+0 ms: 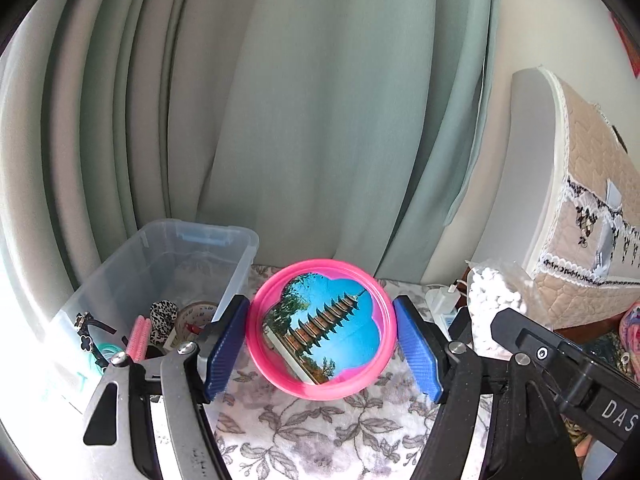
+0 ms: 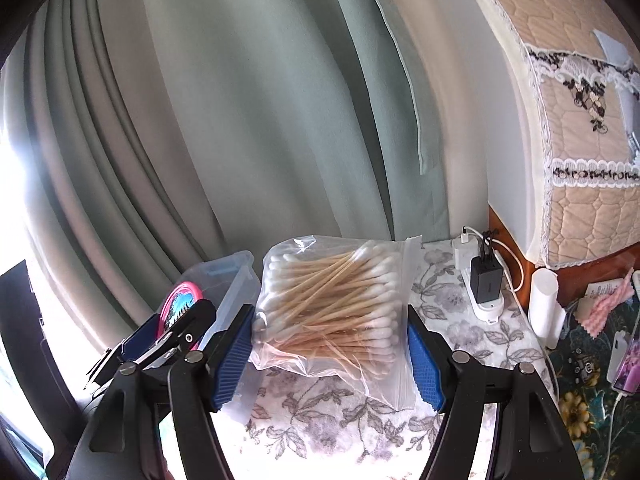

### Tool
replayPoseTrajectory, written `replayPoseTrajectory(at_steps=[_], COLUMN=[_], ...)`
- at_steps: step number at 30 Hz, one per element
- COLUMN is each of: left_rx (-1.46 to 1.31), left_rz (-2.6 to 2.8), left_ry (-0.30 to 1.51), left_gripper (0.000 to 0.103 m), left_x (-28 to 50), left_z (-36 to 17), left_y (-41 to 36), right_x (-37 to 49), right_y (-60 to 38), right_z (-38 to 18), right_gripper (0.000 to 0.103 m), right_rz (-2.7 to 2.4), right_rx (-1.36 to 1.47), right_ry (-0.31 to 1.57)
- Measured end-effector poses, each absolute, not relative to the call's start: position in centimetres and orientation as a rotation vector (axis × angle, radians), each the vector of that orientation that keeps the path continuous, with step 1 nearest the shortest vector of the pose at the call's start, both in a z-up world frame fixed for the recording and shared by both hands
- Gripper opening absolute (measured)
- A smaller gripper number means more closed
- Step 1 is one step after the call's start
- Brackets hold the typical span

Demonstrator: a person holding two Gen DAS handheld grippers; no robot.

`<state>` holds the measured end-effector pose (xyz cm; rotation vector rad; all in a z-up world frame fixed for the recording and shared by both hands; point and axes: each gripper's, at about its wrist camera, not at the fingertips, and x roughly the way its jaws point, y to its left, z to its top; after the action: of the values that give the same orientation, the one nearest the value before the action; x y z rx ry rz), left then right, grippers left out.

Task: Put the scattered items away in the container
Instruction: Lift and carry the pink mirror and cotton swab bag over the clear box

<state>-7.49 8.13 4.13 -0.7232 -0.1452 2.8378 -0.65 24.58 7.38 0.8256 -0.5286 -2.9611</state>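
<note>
My left gripper [image 1: 320,344] is shut on a round pink-rimmed disc [image 1: 320,332] with a pagoda picture, held tilted above the floral tablecloth [image 1: 320,432]. A clear plastic container [image 1: 160,264] stands just left of it, holding hair clips, pink rollers, a leopard-print scrunchie [image 1: 163,320] and a tape roll. My right gripper [image 2: 330,348] is shut on a zip bag of cotton swabs [image 2: 332,300], lifted off the cloth. In the right wrist view the pink disc [image 2: 182,304] sits beside the container [image 2: 236,276].
Green curtains [image 1: 300,120] hang behind the table. At the back right a power strip with chargers [image 2: 484,276], a white cylinder [image 2: 544,304] and a phone [image 2: 628,368] lie near an appliance under a quilted cover [image 2: 580,120].
</note>
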Motion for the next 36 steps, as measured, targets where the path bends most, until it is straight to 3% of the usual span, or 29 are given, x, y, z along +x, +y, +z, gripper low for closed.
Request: replayPoseTrajectory(at_steps=[17,36], left_rx=[-0.562,-0.556], left_rz=[2.889,2.990], left_ry=[-0.285,-0.502], left_gripper=[0.074,0.074], left_x=[-4.3,-5.5], left_z=[7.8,6.8], left_y=[2.1,-7.0], right_x=[2.3,-1.3], right_y=[19.4,12.8], right_z=[11.9,11.5], right_gripper=[0.074,0.073], right_rz=[-2.979,-2.887], right_rx=[0.676,0.701], right_ry=[-0.360,-0.205])
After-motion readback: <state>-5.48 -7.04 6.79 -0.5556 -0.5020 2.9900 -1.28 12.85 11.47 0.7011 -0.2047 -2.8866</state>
